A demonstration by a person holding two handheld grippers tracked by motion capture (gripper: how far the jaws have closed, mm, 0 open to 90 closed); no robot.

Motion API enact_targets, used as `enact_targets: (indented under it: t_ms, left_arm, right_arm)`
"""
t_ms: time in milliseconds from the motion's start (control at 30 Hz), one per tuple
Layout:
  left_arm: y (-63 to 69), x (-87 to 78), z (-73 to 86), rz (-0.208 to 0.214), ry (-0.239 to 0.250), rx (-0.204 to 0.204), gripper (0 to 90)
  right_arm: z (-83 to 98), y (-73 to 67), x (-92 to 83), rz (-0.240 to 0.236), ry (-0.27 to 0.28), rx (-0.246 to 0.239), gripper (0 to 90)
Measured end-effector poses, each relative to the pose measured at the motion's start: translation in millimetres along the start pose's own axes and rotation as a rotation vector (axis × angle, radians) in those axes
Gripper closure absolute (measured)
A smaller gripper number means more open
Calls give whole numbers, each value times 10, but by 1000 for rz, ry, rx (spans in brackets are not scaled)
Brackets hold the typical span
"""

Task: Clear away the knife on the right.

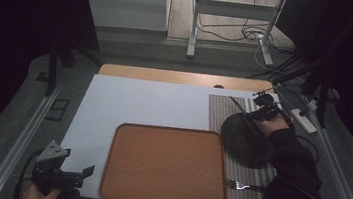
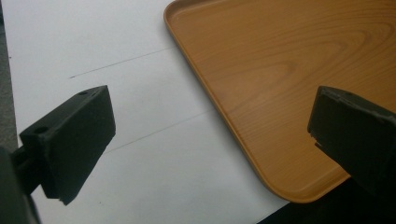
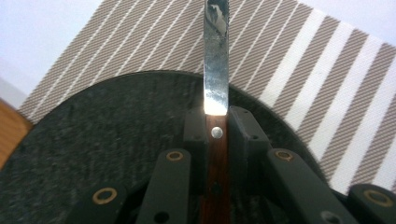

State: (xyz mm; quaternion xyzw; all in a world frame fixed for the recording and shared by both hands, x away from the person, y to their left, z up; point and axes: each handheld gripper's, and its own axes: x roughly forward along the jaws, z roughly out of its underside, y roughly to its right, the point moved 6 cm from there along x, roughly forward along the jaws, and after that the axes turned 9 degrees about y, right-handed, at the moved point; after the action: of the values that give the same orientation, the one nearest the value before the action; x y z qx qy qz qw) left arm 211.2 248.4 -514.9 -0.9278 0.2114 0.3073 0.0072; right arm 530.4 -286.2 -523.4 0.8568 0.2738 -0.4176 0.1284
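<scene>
Right claw (image 3: 216,126) is clamped on a knife (image 3: 216,70) by its wooden handle; up close you get the rivet and shiny blade poking out over the dark plate (image 3: 93,140) and striped placemat (image 3: 327,84). From above there's also a fork (image 1: 241,186) and wooden tray (image 1: 167,166) on the bench (image 1: 139,100), left claw (image 1: 68,172) gaping wide, holding nothing.

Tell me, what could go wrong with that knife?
The right gripper clamps the knife only by its thin wooden handle, so it might twist or slip out. Its blade sticks out over the dark plate and striped mat, so it could scrape the plate if it dips.
</scene>
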Motion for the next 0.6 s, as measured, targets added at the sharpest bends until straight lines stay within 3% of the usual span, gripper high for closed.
enact_targets:
  t_ms: [600]
  left_arm:
    - [1,-3,-1,2,4,0,14]
  right_arm:
    - [192,-475,-190,-47,25,-16,774]
